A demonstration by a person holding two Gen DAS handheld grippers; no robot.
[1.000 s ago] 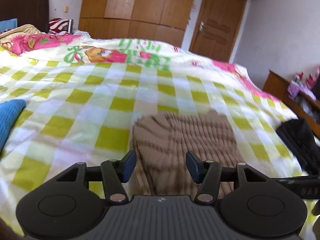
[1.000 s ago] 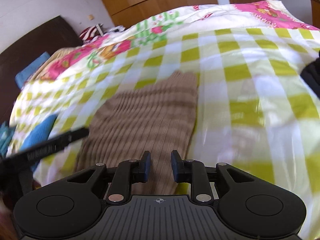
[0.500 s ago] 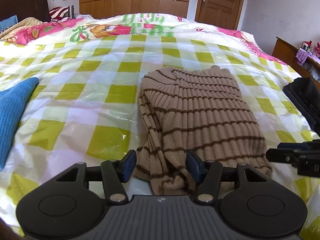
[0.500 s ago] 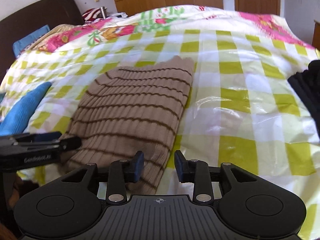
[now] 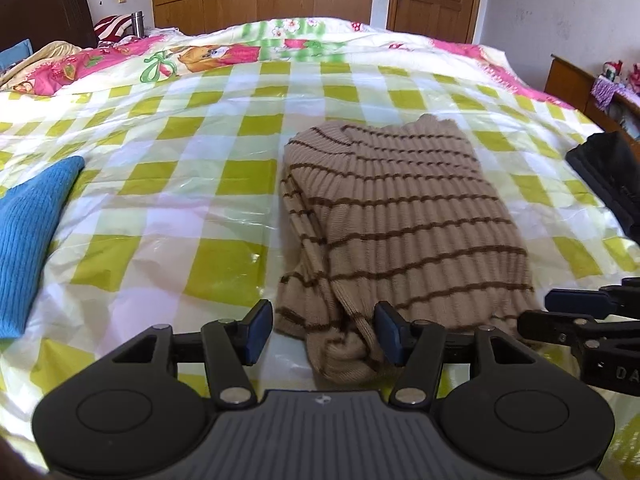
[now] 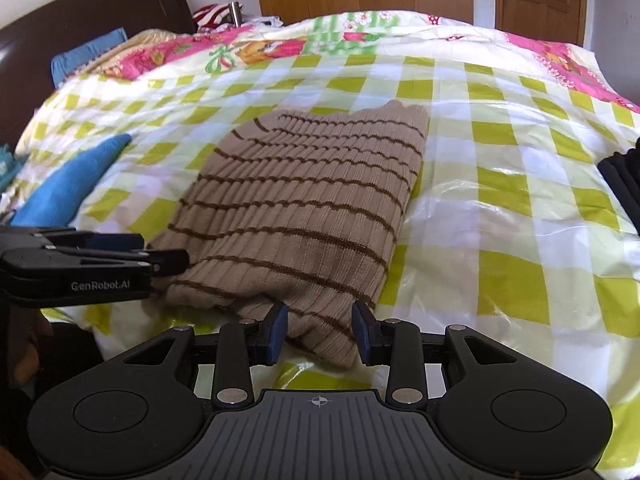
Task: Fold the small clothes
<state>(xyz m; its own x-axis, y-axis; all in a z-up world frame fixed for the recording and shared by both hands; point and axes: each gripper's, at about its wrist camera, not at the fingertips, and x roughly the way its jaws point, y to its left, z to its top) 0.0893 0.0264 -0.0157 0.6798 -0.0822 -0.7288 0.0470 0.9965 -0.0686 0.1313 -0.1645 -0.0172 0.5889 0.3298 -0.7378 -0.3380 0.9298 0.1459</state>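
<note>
The folded tan striped sweater [image 5: 400, 216] lies flat on the bed [image 5: 208, 184], on a green-and-white checked cover, near the front edge. Its near hem lies between the fingers of both grippers. The left gripper [image 5: 324, 330] frames the near-left corner; its jaws stand apart and the pads do not press the knit. The right gripper [image 6: 320, 330] frames the near-right corner; its jaws are released, with the pads clear of the fabric on both sides. A blue knitted garment [image 5: 28, 232] lies well to the left. A black garment [image 5: 608, 184] lies at the right edge.
</note>
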